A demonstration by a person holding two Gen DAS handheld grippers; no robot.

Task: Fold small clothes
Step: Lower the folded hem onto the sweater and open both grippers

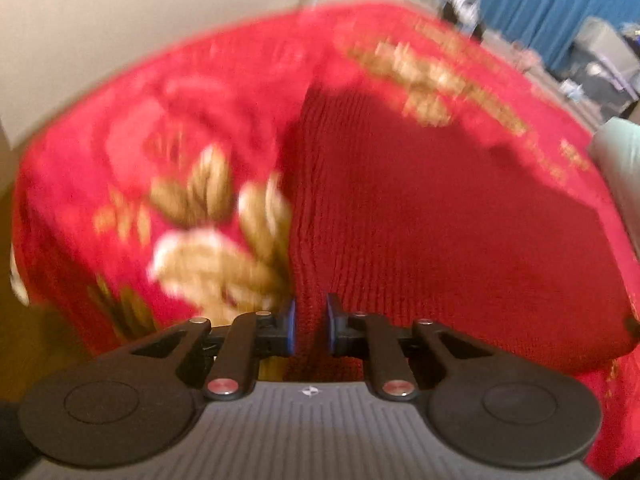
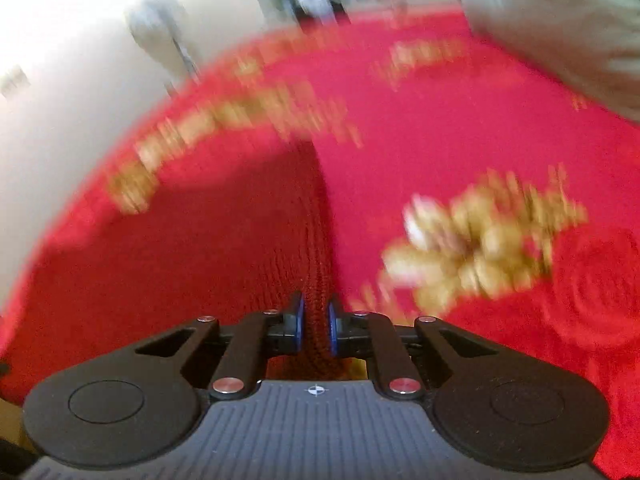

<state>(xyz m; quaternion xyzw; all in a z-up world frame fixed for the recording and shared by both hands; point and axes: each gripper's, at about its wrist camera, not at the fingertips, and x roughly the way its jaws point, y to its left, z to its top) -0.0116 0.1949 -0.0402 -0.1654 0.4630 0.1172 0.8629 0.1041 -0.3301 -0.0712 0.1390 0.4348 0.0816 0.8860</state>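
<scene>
The left gripper (image 1: 311, 326) pointed down at a bed, its two blue-padded jaws drawn close and pinching the near edge of a dark red knitted garment (image 1: 420, 216). To its left lay a bright red blanket (image 1: 100, 184) patterned with gold flowers, covering the bed. The garment spread flat on that blanket, from the jaws away toward the right. A cream wall (image 1: 140, 12) rose behind the bed, and a blue curtain (image 1: 540, 0) hung at the far right.

The right gripper (image 2: 316, 328) was likewise clamped on a raised ridge of the same garment's edge, the knit bunched between its pads. The garment stretched to its left; the flowered blanket lay to its right. Both views were blurred.
</scene>
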